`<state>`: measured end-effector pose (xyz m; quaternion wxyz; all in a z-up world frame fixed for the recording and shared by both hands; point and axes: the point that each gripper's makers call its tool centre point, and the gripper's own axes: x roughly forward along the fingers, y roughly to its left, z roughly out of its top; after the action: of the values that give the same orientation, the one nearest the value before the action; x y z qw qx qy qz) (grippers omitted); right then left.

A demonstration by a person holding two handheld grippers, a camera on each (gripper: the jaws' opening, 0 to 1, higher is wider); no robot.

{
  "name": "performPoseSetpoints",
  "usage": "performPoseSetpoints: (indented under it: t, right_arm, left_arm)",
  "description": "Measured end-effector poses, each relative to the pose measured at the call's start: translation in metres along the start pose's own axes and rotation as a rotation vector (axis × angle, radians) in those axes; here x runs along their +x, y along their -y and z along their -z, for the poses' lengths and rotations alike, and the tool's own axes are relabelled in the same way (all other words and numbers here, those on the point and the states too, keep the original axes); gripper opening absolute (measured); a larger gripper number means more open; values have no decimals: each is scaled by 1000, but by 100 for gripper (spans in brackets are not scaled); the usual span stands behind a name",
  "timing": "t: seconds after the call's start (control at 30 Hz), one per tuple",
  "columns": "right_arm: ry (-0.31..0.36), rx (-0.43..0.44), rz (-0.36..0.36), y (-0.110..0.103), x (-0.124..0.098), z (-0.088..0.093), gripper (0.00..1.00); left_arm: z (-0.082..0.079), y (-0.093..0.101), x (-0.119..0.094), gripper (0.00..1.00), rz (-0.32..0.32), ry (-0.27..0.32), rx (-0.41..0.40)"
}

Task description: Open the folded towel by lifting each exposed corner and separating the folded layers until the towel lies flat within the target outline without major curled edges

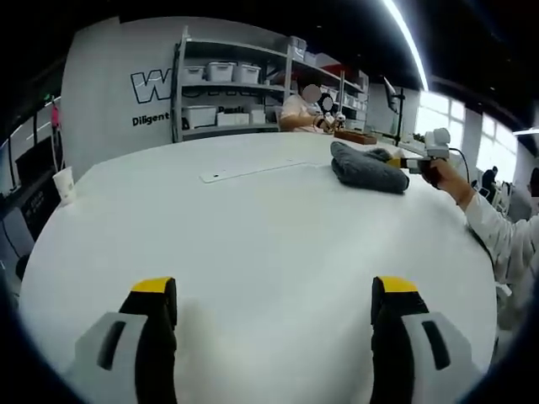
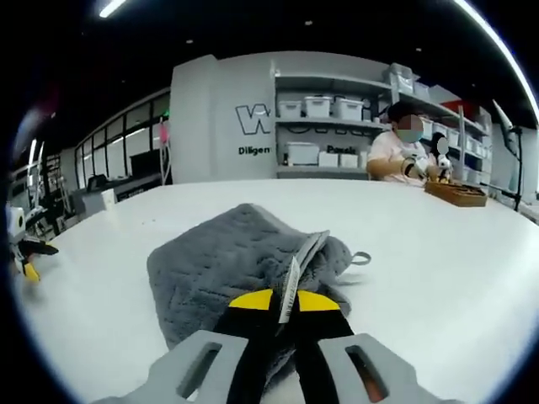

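Right tongs (image 2: pixel 285 305) pinch a thin edge of the grey towel (image 2: pixel 244 261) at its near corner; a white care tag (image 2: pixel 293 278) sits in the same bite. Left tongs (image 1: pixel 274 307) spread, nothing between them, hovering over bare white counter (image 1: pixel 253 227), well apart from the towel (image 1: pixel 369 167), which lies folded and bunched far across the counter.

Risks, as judged:
- Bite looks shallow and may be partly on the tag. A lift could slip off, or raise the tag's layer alone.
- If 2 layers are caught together, the fold will travel as 1 piece rather than open.
- Nothing pins the towel with the left tongs far off; a pull may drag the whole bundle.
- A faint line (image 1: pixel 253 172) on the counter may be part of the outline; cannot confirm.

Writing: wall lettering (image 2: pixel 253 118) starts with a large "W", then "Diligen…" below; rest hidden. Tag print too small to read.
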<state>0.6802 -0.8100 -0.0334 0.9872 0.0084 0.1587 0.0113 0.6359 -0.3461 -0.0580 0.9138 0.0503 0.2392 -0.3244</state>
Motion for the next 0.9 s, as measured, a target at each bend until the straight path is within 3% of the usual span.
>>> performPoseSetpoints:
  t: [0.33, 0.9]
  right_arm:
    - [55, -84, -2, -17, -8, -15, 1]
    - [128, -393, 1, -62, -21, -45, 1]
  left_arm:
    - [0, -1, 0, 94, 0, 1, 1]
    - [3, -2, 2, 94, -3, -12, -1]
